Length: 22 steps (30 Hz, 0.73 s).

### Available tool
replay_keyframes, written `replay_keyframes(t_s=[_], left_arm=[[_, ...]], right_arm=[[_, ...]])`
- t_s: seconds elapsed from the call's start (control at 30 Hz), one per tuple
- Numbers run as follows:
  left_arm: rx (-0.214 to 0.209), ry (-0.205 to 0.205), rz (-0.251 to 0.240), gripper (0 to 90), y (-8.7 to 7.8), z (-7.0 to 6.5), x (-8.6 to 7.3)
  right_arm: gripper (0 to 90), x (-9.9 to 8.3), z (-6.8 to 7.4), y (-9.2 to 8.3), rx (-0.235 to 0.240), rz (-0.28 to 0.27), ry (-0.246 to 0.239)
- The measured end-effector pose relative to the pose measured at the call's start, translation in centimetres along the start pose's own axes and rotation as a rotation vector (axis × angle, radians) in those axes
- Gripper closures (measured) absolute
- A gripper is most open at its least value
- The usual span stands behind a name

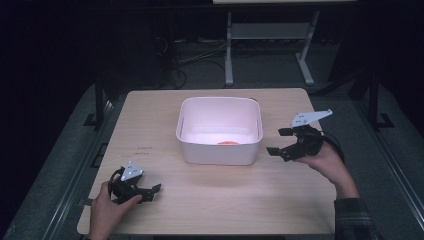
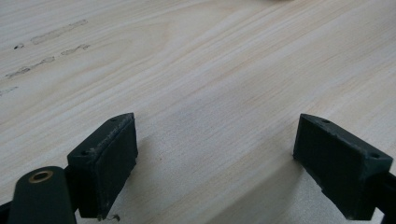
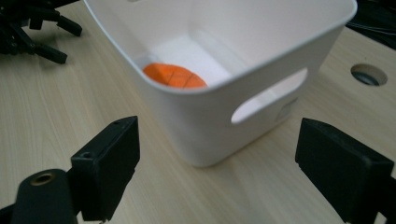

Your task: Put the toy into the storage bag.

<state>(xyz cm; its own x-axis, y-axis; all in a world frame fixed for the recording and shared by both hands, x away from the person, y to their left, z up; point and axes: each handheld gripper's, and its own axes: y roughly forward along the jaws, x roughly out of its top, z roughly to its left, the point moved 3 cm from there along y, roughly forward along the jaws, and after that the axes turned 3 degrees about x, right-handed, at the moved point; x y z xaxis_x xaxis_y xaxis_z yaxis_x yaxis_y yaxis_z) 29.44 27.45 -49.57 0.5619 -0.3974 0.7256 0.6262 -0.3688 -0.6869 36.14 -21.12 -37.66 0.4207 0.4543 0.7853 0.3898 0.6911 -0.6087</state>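
A white plastic bin [image 1: 220,150] with handle slots stands in the middle of the wooden table [image 1: 150,125]. An orange scored object [image 1: 228,142] lies on its floor near the front wall; the right gripper view shows the orange object [image 3: 173,75] over the rim of the bin [image 3: 261,42]. My right gripper [image 1: 279,141] hovers open just right of the bin, jaws wide and empty, pointing at its side. Down at the table's front left, my left gripper [image 1: 154,192] rests open, and in its own view the left gripper [image 2: 215,163] has bare wood between the jaws.
A round cable hole [image 3: 369,74] sits in the tabletop beyond the bin. Faint pencil marks [image 2: 51,32] lie on the wood ahead of the left gripper. A desk frame [image 1: 270,45] and cables stand on the dark floor behind the table.
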Motion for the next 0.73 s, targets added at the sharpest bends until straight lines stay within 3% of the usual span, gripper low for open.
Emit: replay_keyframes(t_s=[0.13, 0.27, 0.3, 0.33, 0.43, 0.57, 0.73], left_arm=[[-0.001, 0.000, 0.002, 12.9, 0.0, 0.0, 0.0], [-0.001, 0.000, 0.000, 12.8, 0.0, 0.0, 0.0], [-0.001, 0.000, -0.001, 12.8, 0.0, 0.0, 0.0], [-0.001, 0.000, 0.000, 12.8, 0.0, 0.0, 0.0], [0.000, 0.002, 0.001, 12.9, 0.0, 0.0, 0.0], [0.000, 0.002, 0.001, 12.8, 0.0, 0.0, 0.0], [0.000, 0.002, 0.001, 12.8, 0.0, 0.0, 0.0]], right_arm=[[13.3, -2.1, 0.2, 0.0, -0.010, -0.001, 0.022], [13.3, -5.8, 0.5, 0.4, -0.051, 0.015, 0.054], [13.3, -5.8, 0.5, 0.4, -0.051, 0.015, 0.054], [13.3, -7.3, 0.8, 0.6, -0.061, 0.029, 0.066], [13.4, -8.7, 1.1, 0.9, -0.079, 0.039, 0.070], [13.4, -11.3, 1.7, 1.5, -0.101, 0.096, 0.069], [13.3, -12.2, 2.1, 1.7, -0.107, 0.103, 0.071]])
